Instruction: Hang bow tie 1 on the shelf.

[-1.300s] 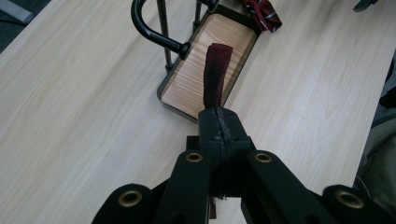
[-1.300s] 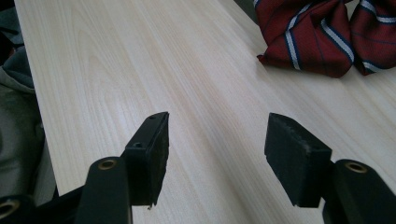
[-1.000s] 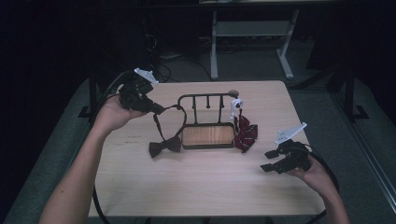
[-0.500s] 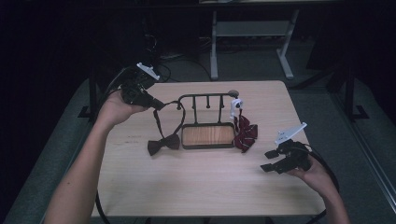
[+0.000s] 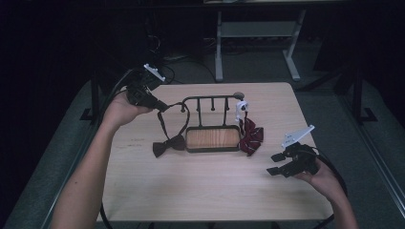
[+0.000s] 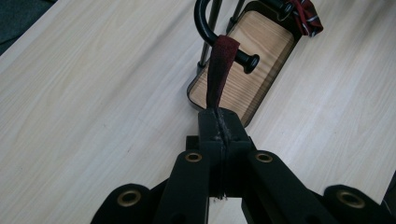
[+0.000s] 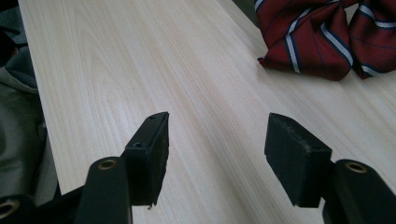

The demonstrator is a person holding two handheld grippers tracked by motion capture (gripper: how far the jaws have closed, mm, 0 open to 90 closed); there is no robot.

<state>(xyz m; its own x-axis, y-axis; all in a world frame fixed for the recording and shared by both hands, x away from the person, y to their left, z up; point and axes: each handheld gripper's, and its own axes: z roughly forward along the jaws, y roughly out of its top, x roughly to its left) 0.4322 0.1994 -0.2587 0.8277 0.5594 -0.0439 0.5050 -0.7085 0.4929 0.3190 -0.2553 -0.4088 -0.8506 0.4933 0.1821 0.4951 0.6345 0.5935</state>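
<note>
- Pale wood-grain table point(image 5: 191, 191) is seen from the high view, with forearms entering from the bottom edge.
- Right gripper point(image 5: 279, 164) is held low over the near right part of the table; its jaws are spread wide with nothing between them, bare tabletop visible in the gap in the right gripper view point(image 7: 215, 154).
- Red striped bow tie point(image 7: 322, 37) is seen lying on the table ahead of the right gripper, apart from it; in the high view it point(image 5: 251, 137) is placed just beside the right end of the rack's tray.
- Dark bow tie point(image 5: 168, 145) is rested on the table just left of the tray, with its strap point(image 5: 173, 119) looped up toward the rack's left end.
- Black metal rack point(image 5: 212, 101) with a wooden tray base point(image 5: 212, 138) is stood mid-table; short pegs are hung from its top bar.
- White tag-like item point(image 5: 241, 106) is seen at the rack's right post; what it is cannot be told.
- Left gripper point(image 5: 161, 106) is held at the far left, by the rack's left end.
- In the left gripper view its jaws are pressed together on the dark red strap point(image 6: 219, 70), which is draped over the rack's curved end hook point(image 6: 205, 28).
- Grey metal stand point(image 5: 253, 33) is seen on the floor beyond the table.
</note>
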